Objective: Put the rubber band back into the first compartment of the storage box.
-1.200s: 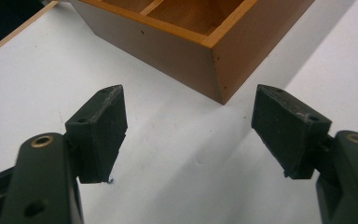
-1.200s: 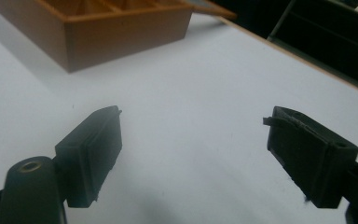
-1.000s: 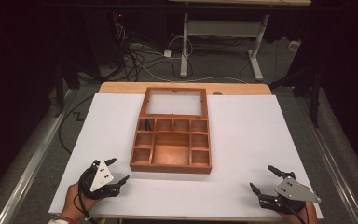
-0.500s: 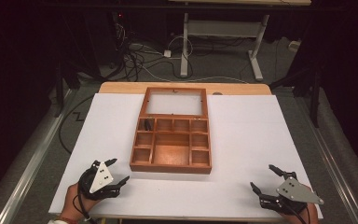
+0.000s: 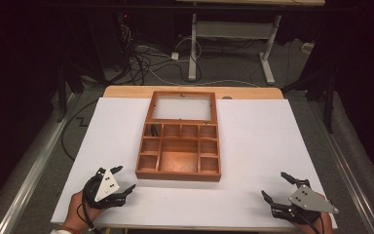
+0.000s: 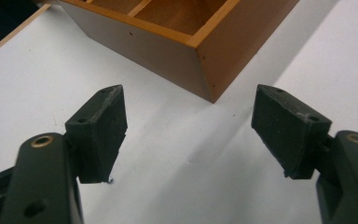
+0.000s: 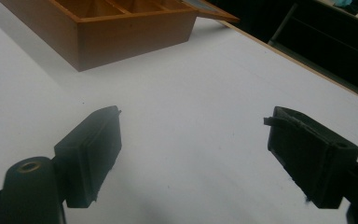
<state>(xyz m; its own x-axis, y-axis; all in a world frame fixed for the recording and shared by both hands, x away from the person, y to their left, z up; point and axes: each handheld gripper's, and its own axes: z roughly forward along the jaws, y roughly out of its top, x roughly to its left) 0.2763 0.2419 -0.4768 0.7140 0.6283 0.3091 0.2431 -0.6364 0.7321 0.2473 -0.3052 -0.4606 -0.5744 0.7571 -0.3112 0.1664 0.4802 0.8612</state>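
Observation:
A wooden box (image 5: 179, 146) with several compartments lies open at the table's middle, its glass-paned lid (image 5: 182, 106) folded back flat behind it. A small dark item (image 5: 154, 129) sits in the far left compartment. My left gripper (image 5: 122, 179) rests open near the front left, just short of the box's near left corner (image 6: 208, 91). My right gripper (image 5: 276, 186) rests open at the front right, well apart from the box (image 7: 102, 32). Nothing is between either pair of jaws.
A white sheet (image 5: 258, 141) covers most of the wooden table (image 5: 126, 91). Beyond the far edge stand a desk frame (image 5: 233, 34) and tangled cables (image 5: 141, 58) on the floor. Metal rails (image 5: 34, 161) run along both sides.

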